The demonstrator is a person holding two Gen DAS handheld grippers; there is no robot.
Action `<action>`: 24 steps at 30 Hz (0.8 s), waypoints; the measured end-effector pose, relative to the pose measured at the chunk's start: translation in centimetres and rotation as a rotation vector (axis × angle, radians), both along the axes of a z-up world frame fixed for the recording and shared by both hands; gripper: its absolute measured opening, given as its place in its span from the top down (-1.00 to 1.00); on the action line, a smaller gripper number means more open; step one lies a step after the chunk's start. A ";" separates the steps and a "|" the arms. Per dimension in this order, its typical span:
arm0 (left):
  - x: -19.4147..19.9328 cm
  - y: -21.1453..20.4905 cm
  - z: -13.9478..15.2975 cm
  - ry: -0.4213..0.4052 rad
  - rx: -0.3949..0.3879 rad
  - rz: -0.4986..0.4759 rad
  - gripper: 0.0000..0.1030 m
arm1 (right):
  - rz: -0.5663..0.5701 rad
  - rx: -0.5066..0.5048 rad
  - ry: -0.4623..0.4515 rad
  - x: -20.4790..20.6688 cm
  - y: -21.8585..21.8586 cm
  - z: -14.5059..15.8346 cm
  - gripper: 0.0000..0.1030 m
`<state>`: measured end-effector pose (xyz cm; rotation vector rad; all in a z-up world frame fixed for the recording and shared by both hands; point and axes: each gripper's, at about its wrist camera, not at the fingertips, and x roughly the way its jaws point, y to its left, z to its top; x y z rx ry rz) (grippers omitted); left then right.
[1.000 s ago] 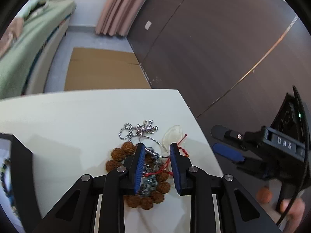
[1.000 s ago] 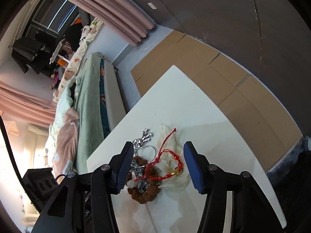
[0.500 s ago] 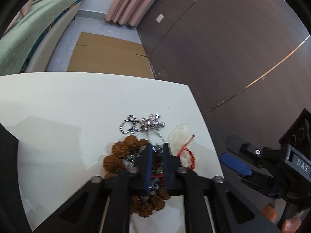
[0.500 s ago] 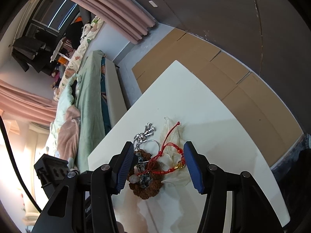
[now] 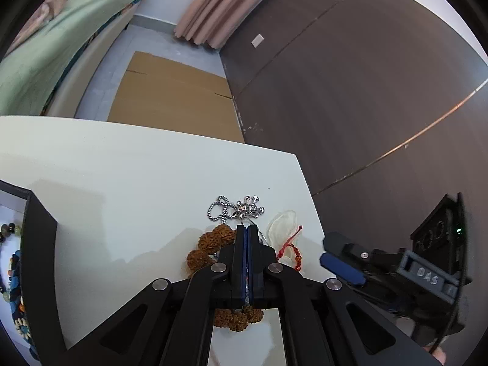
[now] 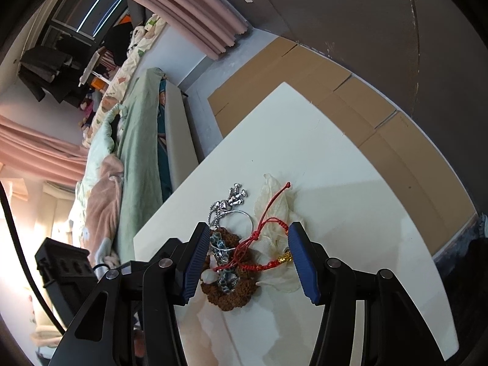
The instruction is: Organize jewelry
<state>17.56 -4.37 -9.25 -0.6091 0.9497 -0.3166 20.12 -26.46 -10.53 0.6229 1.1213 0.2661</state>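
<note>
A tangle of jewelry lies near the white table's (image 5: pixel 122 183) right corner. It holds a brown seed-bead bracelet (image 5: pixel 213 238) (image 6: pixel 231 296), a silver charm chain (image 5: pixel 241 209) (image 6: pixel 235 196), a red cord bracelet (image 5: pixel 292 247) (image 6: pixel 268 219) with a gold bead, blue-grey beads (image 6: pixel 224 277) and a clear plastic bag (image 5: pixel 282 222) (image 6: pixel 274 201). My left gripper (image 5: pixel 247 228) is shut, its tips down in the pile just below the silver charm. Whether a thin strand is pinched is hidden. My right gripper (image 6: pixel 248 228) (image 5: pixel 341 267) stands open, straddling the pile without touching it.
A black tray (image 5: pixel 39 244) holding several beaded pieces (image 5: pixel 12 262) sits at the table's left. The table edge runs close to the right of the pile. Below lie flattened cardboard (image 5: pixel 170 91) and dark flooring; a bed with green bedding (image 5: pixel 45 45) stands beyond.
The left gripper's jaws closed from partly open to fully together, and it pushed a little forward into the pile. The right gripper stayed put with the same opening.
</note>
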 end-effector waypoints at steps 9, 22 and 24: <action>0.4 0.7 -0.3 0.056 0.023 0.004 1.00 | -0.012 -0.056 -0.002 1.8 0.9 -1.4 0.37; 0.2 1.5 0.4 0.028 0.013 0.021 0.98 | -0.022 -0.066 0.046 2.4 1.4 -3.2 0.52; 0.1 1.6 0.4 0.023 0.012 0.020 0.96 | -0.028 -0.076 0.044 2.5 1.4 -3.3 0.61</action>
